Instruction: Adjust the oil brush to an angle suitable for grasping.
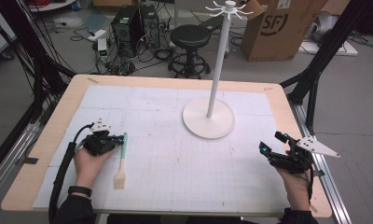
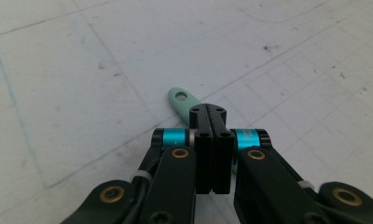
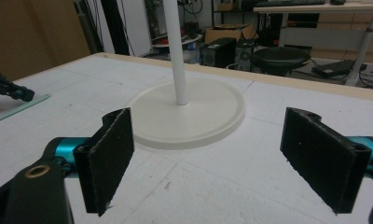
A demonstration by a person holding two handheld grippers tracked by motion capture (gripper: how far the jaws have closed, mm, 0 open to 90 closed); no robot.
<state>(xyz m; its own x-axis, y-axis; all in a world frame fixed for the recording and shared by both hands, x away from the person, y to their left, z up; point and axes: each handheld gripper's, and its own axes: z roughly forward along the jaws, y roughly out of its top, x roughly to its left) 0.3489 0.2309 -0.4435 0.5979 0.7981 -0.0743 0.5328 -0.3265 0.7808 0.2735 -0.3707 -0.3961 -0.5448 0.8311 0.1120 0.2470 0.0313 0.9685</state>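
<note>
Left gripper (image 2: 214, 116): my black jaws pressed flat together, holding nothing.
Brush (image 1: 121, 161): mint plastic handle with hole at its rounded tip, pale bristles; flat on the gridded mat (image 1: 175, 163), just beside my left jaws.
Right gripper (image 3: 222, 163): rough foam-faced pads wide apart, empty.

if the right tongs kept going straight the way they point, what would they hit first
Probably the round base of the white stand: it lies dead ahead between the open jaws of the right tongs, with bare table mat before it.

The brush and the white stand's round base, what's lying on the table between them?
Nothing: in the high view, bare white mat runs from the brush to the stand's base.
</note>
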